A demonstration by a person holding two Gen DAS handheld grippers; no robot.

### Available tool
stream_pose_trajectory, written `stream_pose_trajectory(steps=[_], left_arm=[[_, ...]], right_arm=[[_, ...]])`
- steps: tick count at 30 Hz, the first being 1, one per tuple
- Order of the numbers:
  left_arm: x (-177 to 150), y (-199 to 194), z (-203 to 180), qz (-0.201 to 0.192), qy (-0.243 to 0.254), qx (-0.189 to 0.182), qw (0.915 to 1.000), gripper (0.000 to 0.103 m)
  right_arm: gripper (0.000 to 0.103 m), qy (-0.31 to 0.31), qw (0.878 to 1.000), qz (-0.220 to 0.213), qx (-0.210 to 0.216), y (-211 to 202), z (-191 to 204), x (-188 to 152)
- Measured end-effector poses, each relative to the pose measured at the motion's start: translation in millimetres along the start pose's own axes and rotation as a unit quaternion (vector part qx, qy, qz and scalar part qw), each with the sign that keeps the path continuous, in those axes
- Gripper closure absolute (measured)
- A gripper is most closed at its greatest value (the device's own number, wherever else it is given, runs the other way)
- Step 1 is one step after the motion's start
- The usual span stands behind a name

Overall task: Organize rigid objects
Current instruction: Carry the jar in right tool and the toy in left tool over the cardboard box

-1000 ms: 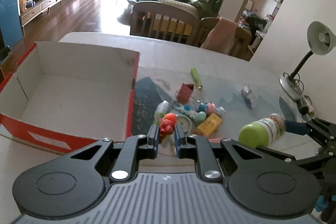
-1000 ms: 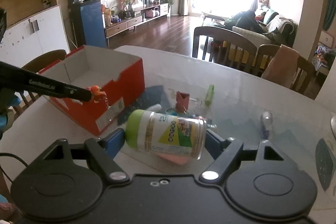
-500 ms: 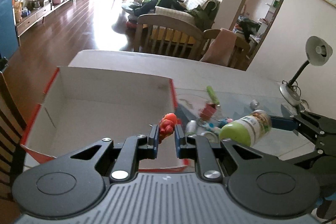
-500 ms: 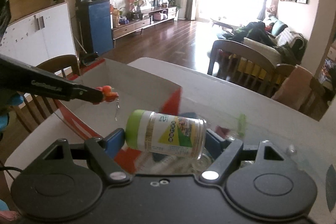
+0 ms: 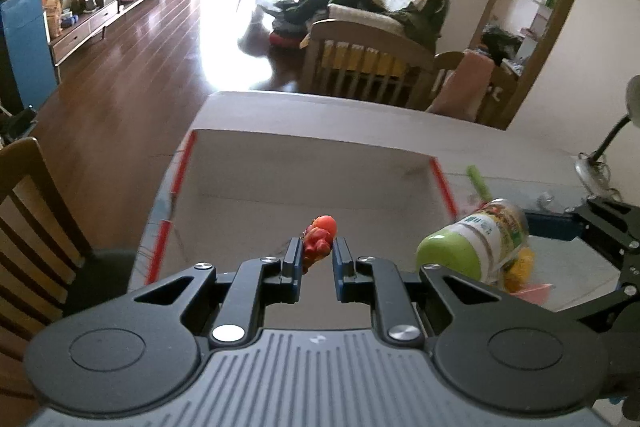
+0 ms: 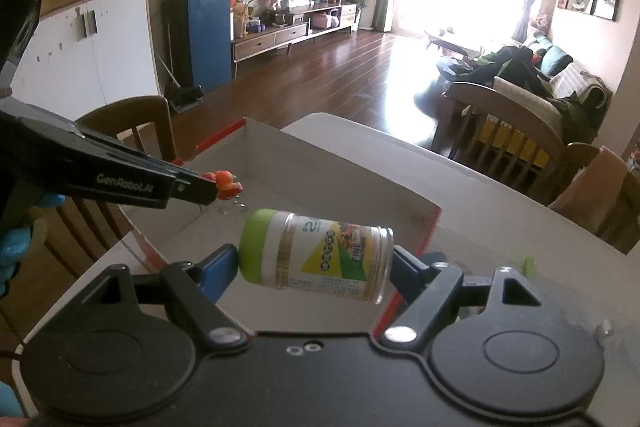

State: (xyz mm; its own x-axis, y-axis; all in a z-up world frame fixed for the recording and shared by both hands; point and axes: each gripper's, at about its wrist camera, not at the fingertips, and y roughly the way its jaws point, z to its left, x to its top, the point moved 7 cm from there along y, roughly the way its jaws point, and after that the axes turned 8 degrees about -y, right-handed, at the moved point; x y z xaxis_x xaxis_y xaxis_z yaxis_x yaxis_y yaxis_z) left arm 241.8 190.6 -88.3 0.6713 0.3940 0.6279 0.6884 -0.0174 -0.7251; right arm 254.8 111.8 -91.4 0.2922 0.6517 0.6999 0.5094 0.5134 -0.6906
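The left gripper [image 5: 316,253] has its jaws pinched narrow on a small red-orange toy figure [image 5: 319,233], which sticks out past the fingertips. The right gripper [image 6: 316,261] has its jaws spread wide around a green-capped jar [image 6: 316,255], clamped end to end and lying on its side (cap toward the left finger, base toward the right).

Both held things hang above an open cardboard box [image 5: 312,169] with red edges and a pale inner floor, which looks bare where visible. The toy is over the box's near middle; the jar sits over the near right corner, partly across the rim. The box rests on a pale table [image 5: 500,139]. A green stick-like item [image 5: 478,183] lies on the table beyond the box's right wall.

The step in hand appears to be the delivery of both items into the box. Next, each gripper likely needs to lower inside the walls and then part its jaws, the jar first shifting left to clear the rim.
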Motion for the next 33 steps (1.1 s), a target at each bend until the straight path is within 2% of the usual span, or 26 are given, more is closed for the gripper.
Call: stream_pose_trajectory(steps=[8,15,23,33], left_arm=[[8.1,32.1,38.2,0.017,0.003,0.025,0.9995,0.088],[1.6,63.0,46.3,0.041,0.022,0.036,0.9983,0.088],[-9.3,86.5,46.1,0.064,0.049,0.046,0.9956,0.088],[-26.8,107.8,48.1,0.116,0.07,0.056,0.9892,0.088]], right_arm=[[0.023,-0.014,0.999,0.039,0.002,49.0,14.7,2.6],[0.023,-0.02,0.996,0.083,0.008,88.1,21.2,-4.9],[0.023,-0.026,0.992,0.12,0.019,111.1,26.8,-16.7],[0.023,-0.014,0.987,0.154,0.037,124.7,26.6,-22.6]])
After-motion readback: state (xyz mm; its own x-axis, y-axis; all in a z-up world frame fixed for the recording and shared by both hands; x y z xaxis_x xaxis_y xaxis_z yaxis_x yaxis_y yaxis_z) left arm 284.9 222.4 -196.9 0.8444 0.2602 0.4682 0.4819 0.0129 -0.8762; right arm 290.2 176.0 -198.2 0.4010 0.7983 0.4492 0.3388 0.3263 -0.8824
